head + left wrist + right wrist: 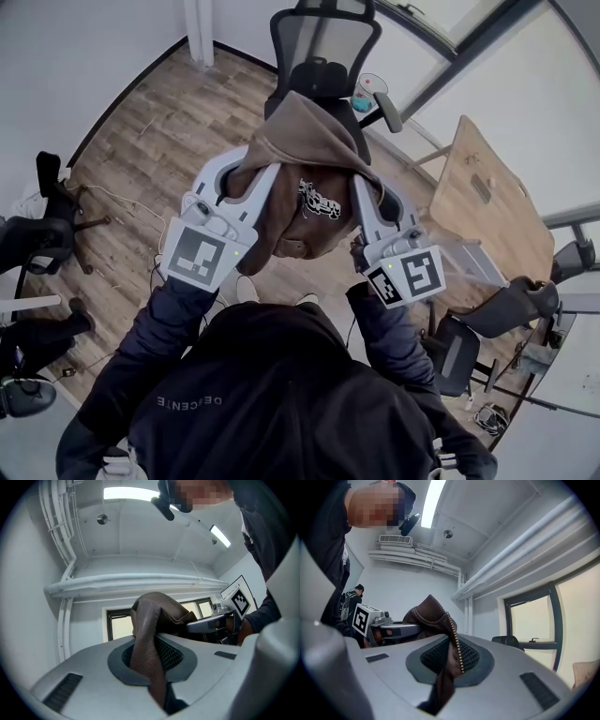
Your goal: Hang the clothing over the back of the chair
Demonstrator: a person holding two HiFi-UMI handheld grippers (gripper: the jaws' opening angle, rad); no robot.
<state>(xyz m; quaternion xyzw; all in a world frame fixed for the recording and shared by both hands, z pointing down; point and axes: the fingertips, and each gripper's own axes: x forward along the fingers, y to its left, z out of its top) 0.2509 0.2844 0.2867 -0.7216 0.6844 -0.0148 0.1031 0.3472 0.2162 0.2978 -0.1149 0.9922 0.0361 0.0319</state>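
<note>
The left gripper [246,176] is seen closed on a fold of the brown jacket [300,150]. In the left gripper view the cloth is pinched between the two pads [165,654] and drops below them. The right gripper [372,194] is likewise clamped on the garment. In the right gripper view a zip edge with brass-coloured teeth is caught between its jaws [450,660]. A black-and-white square marker is carried on each gripper's cube.

A small white-and-black print [319,199] is shown on the jacket's front, but it cannot be read. Pale lettering [187,401] is seen upside down on the back of the person's dark top and appears to read DESCENTE.

The jacket is held up in the air between the two grippers, near the person. The black mesh chair [323,37] stands just beyond it on the far side, and the chair's seat is largely hidden by the cloth. Whether the cloth touches the chair cannot be told. The gripped edge is stretched from left to right, the hood end is bunched upward toward the chair, and the rest hangs down.

A teal cup with a white lid [368,91] is seen by the chair's right armrest. A wooden table [487,187] stands to the right, and further dark chairs stand at the left [52,202] and right [511,305] on the plank floor [141,131].
</note>
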